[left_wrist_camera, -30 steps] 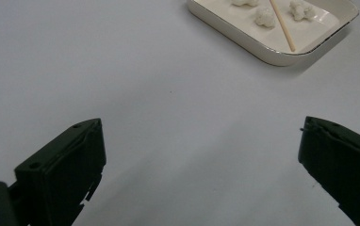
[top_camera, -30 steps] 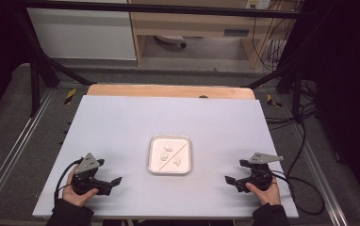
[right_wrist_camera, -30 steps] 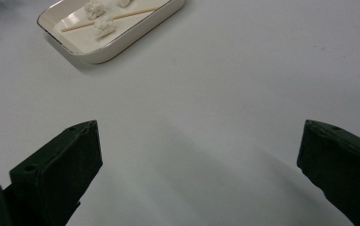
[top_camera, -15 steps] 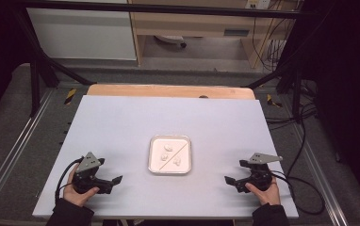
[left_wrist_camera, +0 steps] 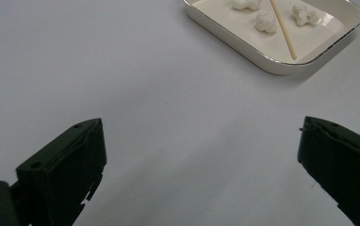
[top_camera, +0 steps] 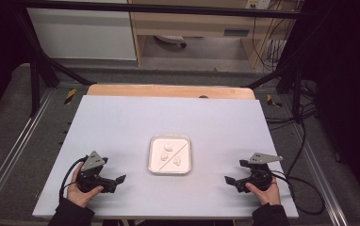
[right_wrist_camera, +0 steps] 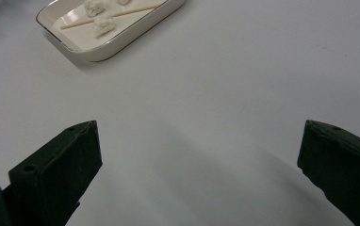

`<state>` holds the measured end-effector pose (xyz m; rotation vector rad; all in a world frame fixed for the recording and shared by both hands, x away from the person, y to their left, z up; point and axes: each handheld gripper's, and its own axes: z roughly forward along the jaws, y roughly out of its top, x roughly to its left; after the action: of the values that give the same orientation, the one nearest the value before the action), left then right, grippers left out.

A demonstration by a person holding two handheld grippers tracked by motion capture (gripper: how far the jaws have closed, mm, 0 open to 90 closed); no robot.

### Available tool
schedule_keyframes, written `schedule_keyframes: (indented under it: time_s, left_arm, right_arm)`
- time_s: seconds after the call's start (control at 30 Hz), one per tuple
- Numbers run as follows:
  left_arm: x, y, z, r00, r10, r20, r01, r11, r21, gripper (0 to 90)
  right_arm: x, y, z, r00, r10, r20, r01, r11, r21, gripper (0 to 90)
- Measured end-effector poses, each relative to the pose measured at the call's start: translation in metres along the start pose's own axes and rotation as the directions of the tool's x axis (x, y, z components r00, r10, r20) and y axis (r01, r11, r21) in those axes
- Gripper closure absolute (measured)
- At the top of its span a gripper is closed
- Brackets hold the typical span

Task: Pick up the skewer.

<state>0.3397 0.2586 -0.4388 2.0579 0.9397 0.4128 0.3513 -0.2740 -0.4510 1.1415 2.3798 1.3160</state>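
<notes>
Two tongs, left [top_camera: 120, 179] and right [top_camera: 229, 179], are resting on the worktop [top_camera: 121, 122], jaws apart, flanking the tray [top_camera: 170, 170] holding a stick [top_camera: 173, 154] and white lumps [top_camera: 165, 157], seemingly readying a reach.

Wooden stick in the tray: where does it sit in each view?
High view: wooden stick lies diagonally across the white tray, mid-table.
Left gripper view: top right, running down toward the tray's near rim.
Right gripper view: top left, almost level.
Shared landmark: the white lumps beside it.
</notes>
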Motion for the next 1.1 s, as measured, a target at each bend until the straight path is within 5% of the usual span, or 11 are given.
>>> schedule_keyframes:
  time_s: [1.1]
  left_arm:
    - [-0.035, 0.055, 0.022, 0.9974, 0.072, -0.006, -0.072, 0.9958, 0.056, 1.6]
  right_arm:
    - [0.000, 0.000, 0.001, 0.9999, -0.006, 0.009, 0.006, 1.000, 0.018, 0.7]
